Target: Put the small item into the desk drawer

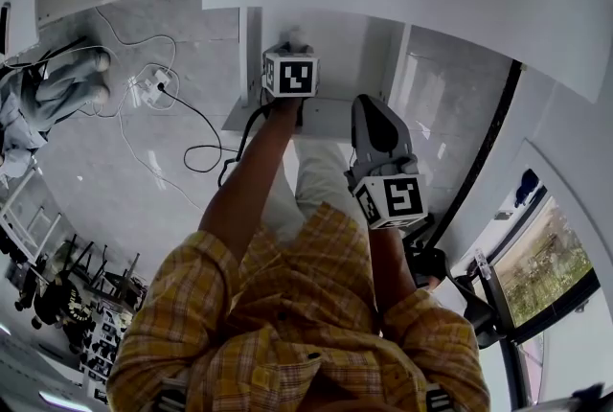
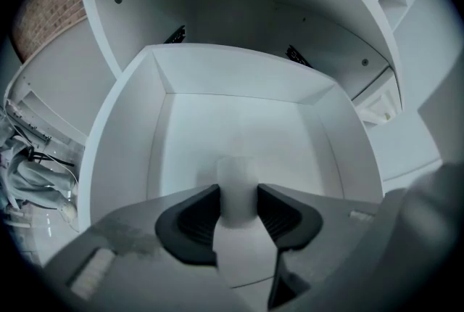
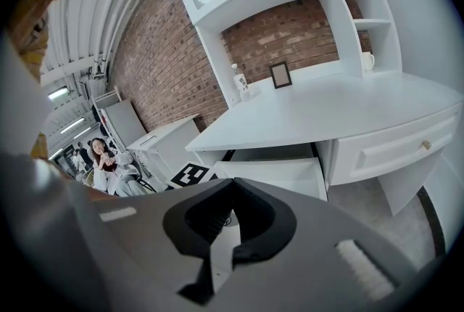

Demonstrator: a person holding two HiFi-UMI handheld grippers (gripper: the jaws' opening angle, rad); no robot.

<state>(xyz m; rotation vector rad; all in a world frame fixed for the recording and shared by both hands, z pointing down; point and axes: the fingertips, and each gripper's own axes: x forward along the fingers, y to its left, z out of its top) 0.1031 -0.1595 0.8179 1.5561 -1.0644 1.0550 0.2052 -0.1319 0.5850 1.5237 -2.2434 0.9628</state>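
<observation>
My left hand-held gripper [image 2: 238, 207] is clamped on the small white cylinder [image 2: 236, 174], poised over the open drawer [image 2: 129, 130]. I should lower it well inside the walls before releasing. My right hand-held gripper [image 3: 221, 245] hangs aside, jaws together, empty.

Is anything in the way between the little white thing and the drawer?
Nothing I can see. The left gripper holds the small white item right over the open drawer, and the drawer's floor below it looks bare.
</observation>
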